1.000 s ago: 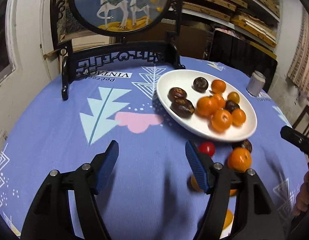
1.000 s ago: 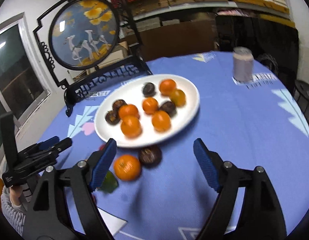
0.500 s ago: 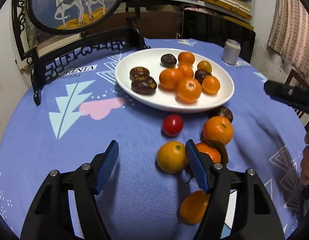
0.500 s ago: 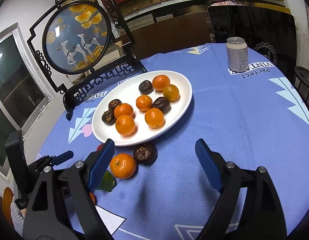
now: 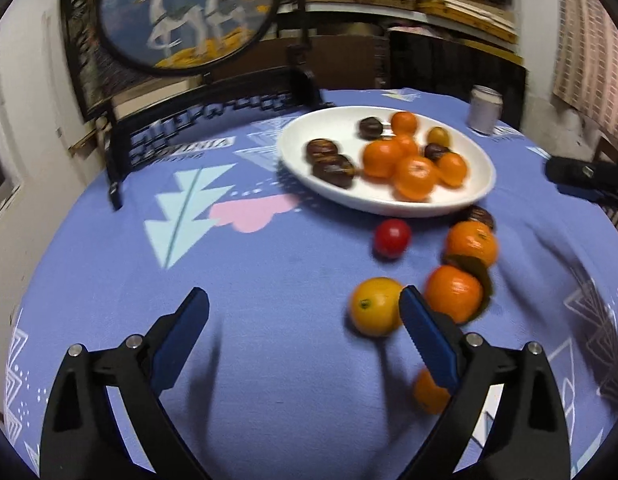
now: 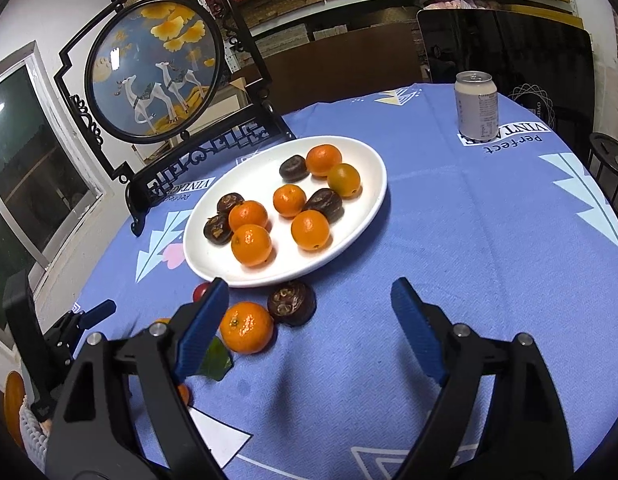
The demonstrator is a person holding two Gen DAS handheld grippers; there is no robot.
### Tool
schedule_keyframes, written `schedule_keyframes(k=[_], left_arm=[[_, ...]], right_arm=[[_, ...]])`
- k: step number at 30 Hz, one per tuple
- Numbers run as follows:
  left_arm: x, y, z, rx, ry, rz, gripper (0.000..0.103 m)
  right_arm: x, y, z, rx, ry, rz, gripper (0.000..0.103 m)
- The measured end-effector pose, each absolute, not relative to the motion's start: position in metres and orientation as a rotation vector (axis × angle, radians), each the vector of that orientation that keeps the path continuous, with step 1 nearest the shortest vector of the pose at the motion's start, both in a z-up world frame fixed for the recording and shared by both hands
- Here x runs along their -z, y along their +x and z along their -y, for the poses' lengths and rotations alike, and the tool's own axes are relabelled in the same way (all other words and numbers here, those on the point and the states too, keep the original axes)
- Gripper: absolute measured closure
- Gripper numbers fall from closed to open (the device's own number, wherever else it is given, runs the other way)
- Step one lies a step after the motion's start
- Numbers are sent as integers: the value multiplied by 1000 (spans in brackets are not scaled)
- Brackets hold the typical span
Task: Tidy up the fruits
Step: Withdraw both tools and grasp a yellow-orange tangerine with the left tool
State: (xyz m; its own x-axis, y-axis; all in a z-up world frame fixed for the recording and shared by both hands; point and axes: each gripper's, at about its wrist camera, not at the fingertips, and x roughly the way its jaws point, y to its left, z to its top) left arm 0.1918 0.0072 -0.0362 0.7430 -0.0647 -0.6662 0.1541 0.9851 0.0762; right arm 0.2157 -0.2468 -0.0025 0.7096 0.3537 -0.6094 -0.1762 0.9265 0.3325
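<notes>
With your left gripper [image 5: 303,312] and right gripper [image 6: 309,312] both agape and empty, centre the left around the yellow-orange round citrus [image 5: 376,306] before squeezing gently

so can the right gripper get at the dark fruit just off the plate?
Probably yes. The right gripper is open and empty, and the dark fruit lies on the cloth just ahead of it. The mandarin touching its side may crowd one finger.

I see dim indoor light, warm cast. Left wrist view smeared w/ motion blur, esp. the plate [image 5: 483,184] fruit; right wrist view sharp. Soft shadows under both grippers. Heavy fisheye bending + dark vignette at edges.
</notes>
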Motion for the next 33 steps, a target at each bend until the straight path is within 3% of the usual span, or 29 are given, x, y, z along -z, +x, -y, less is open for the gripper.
schedule_keyframes(k=[17,27,33], left_arm=[[53,219,12,246,97,-793,17],[61,219,22,343,96,-852,61],[60,215,21,311,115,-841,66]], right_arm=[[7,217,241,-298,240,-739,16],[10,219,239,-297,231,-754,16],[16,220,234,-302,209,-769,16]])
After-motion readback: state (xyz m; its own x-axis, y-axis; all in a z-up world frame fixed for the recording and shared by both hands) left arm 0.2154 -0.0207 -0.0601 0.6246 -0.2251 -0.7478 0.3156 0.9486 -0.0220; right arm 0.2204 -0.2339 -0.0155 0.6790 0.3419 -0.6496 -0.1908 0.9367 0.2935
